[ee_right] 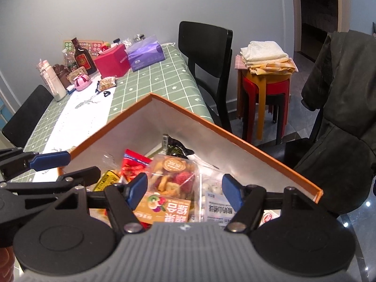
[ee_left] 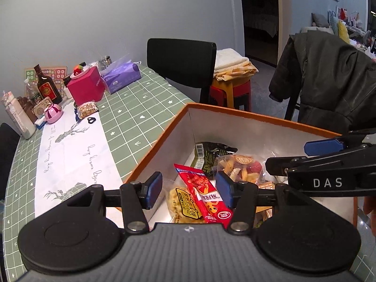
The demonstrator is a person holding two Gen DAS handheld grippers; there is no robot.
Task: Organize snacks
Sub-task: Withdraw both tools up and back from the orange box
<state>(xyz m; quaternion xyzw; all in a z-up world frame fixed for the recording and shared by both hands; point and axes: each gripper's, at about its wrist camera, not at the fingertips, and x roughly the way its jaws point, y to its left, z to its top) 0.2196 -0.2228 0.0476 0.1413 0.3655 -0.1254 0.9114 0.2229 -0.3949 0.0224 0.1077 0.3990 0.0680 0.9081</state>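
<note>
Hovering both grippers over the orange-rimmed cardboard box with pale grey inner walls (ee_left: 164,138), which sits at the near end of the green grid-patterned tablecloth (ee_left: 131,117). My left gripper (ee_left: 189,189) has its blue-padded jaws spread wide with nothing between them; below the gap, inside the box, lie a red sausage-stick wrapper (ee_left: 204,192) and, partly under it, a clear packet of round yellow biscuit (ee_left: 181,203). My right gripper (ee_right: 184,190) is likewise spread wide and grips nothing; under it in the box are a clear tub of mixed dried fruit with an orange label (ee_right: 174,176) and a clear bag of white round candies (ee_right: 212,191), touching side by side. A dark green snack packet (ee_right: 175,149) sits in the box's far corner. Beyond the box, near the wall end of the tablecloth, one more small clear snack bag (ee_left: 87,109) lies outside, just in front of a red cube-shaped carton (ee_left: 86,87). Beside that carton: a purple tissue pack (ee_left: 122,76) and a dark glass bottle with a red label (ee_left: 47,85).
</note>
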